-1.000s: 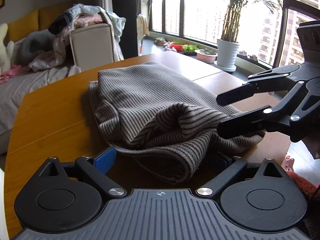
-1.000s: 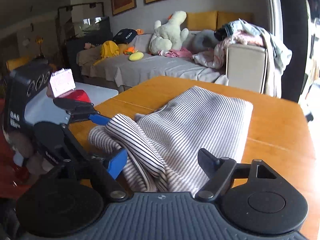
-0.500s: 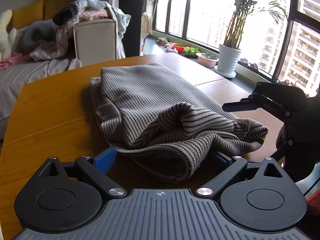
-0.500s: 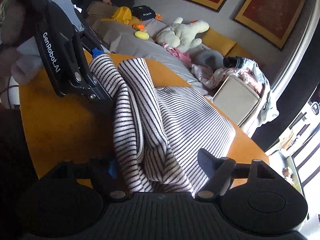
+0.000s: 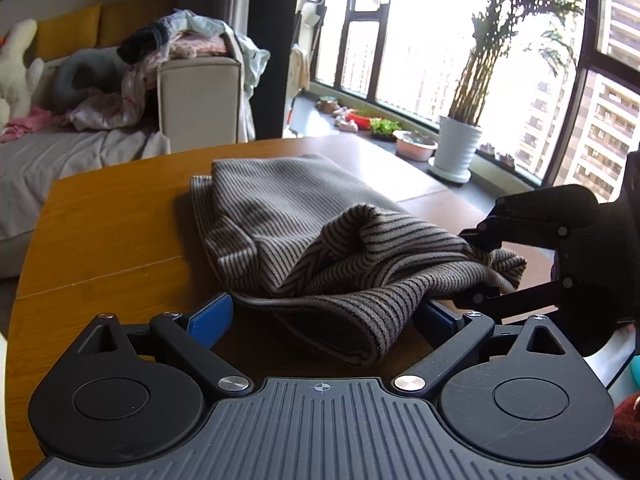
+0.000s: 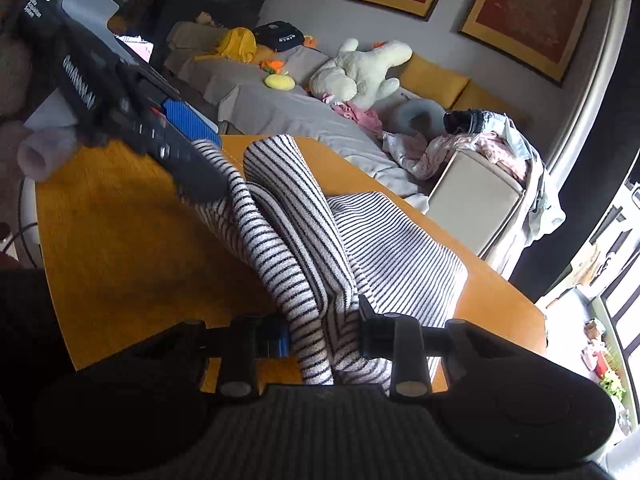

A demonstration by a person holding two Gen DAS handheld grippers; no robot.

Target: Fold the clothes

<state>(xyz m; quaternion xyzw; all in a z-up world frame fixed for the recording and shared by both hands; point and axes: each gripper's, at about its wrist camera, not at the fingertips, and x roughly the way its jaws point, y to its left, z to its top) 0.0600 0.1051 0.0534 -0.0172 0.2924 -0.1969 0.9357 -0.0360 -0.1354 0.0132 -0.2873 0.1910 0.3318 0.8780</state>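
- Left tongs (image 5: 324,316), black with blue pads, stand spread wide, the rolled near hem of the striped knit garment (image 5: 304,240) lying between the pads; neither pad visibly presses it.
- Right tongs (image 6: 320,336) are pinched on a bunched fold of that same grey-and-black striped cloth, and the wrist view shows the fabric rising in a ridge from their grip.
- In the left wrist view the right tongs (image 5: 476,268) come in from the side, with the garment's near corner caught between the black fingers.
- The garment lies across the orange-brown wooden desk (image 5: 104,240): far half flat and smooth, near half heaped and lifted off the surface.
- Judging by that, a fold is in hand: the near edge is gathered, ready to be carried over the flat part.
- The next move calls for the left tongs to close on the hem so both corners travel together, level and taut.
- Knit this soft sags between two grips, so the carried edge wants tension to land square on the far half.
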